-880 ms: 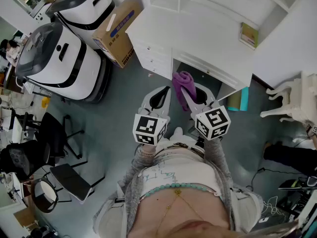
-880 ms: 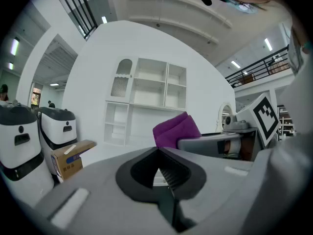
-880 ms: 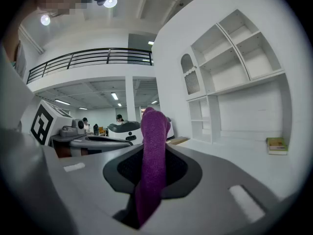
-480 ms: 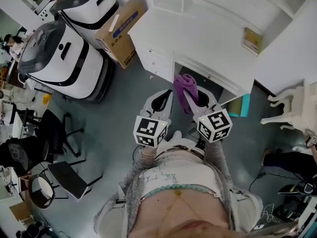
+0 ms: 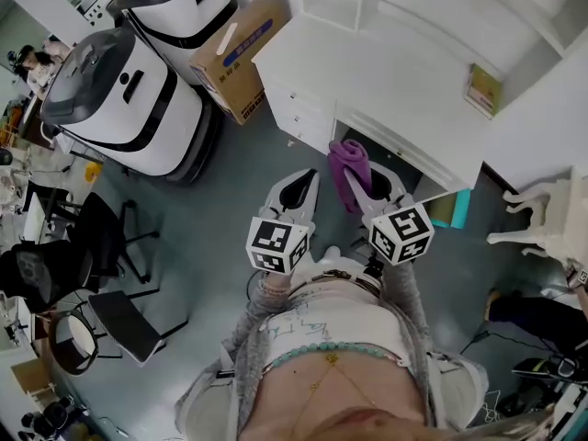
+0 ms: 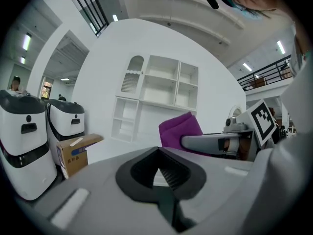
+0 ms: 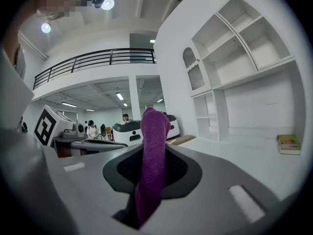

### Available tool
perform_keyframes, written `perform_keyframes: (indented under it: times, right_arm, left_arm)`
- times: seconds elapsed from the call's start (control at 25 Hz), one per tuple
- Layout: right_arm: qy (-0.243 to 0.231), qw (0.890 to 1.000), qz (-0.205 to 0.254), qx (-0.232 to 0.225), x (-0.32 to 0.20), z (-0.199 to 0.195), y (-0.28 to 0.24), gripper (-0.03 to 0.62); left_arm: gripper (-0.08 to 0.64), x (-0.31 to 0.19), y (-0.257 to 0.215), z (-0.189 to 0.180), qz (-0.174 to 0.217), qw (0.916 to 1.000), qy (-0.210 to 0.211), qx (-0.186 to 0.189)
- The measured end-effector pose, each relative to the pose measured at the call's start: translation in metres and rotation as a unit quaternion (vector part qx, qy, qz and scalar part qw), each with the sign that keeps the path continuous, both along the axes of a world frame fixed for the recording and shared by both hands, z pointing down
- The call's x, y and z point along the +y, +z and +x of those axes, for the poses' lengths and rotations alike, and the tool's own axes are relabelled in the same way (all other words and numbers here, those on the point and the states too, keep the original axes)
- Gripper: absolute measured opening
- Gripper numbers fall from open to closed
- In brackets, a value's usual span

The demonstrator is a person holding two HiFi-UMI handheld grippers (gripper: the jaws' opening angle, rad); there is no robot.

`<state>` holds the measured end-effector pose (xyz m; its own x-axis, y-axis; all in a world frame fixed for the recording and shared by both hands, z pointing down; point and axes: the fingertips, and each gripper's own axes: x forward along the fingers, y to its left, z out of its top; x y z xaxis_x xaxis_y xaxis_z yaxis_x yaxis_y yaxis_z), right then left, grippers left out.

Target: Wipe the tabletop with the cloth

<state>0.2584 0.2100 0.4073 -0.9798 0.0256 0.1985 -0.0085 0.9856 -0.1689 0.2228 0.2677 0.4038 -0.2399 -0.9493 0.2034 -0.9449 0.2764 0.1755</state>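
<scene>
- Your right gripper [image 7: 152, 163] is clamped on the purple cloth [image 7: 154, 136]. The cloth stands up between the jaws and sticks out past their tips.
- Your left gripper [image 6: 158, 161] has its jaws together, with nothing between them.
- You hold both grippers side by side in front of your body, above the grey floor [image 5: 220, 191], pointing toward the white desk [image 5: 395, 67].
- In the head view, the free end of the cloth sits at the desk's front edge, over the dark knee space. It is short of the tabletop.
- A small book [image 5: 484, 90] lies at the right rear of the tabletop.
- A cardboard box [image 5: 241, 49] stands at the desk's left end, with two white machines [image 5: 124, 99] just beyond it.
</scene>
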Motion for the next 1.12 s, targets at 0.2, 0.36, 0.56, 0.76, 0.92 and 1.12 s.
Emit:
perform_keyframes:
  times: [0.2,0.36,0.56,0.76,0.92,1.12]
  right_arm:
    - [0.007,1.000,0.002,-0.002,-0.002,-0.033,-0.001,0.091]
    - [0.015,1.000,0.004,0.002,-0.005,-0.063,-0.003,0.091]
    - [0.026,1.000,0.004,0.008,-0.009,-0.100,0.002,0.091]
    - [0.039,0.999,0.004,0.011,-0.013,-0.135,0.002,0.091]
    - [0.048,0.999,0.005,0.011,-0.010,-0.162,0.004,0.091]
    - [0.059,0.998,0.008,0.011,-0.005,-0.190,0.004,0.091]
  left_arm:
    - [0.000,-0.007,-0.002,-0.036,0.005,1.0000,0.008,0.002]
    - [0.000,-0.016,0.000,-0.065,0.007,0.9996,0.028,-0.001]
    - [0.000,-0.027,0.004,-0.101,0.002,0.9988,0.048,0.003]
    - [0.000,-0.033,0.006,-0.135,-0.002,0.9976,0.069,0.002]
    - [0.000,-0.030,0.010,-0.161,-0.007,0.9965,0.083,0.003]
    - [0.000,-0.024,0.011,-0.191,-0.006,0.9959,0.090,0.004]
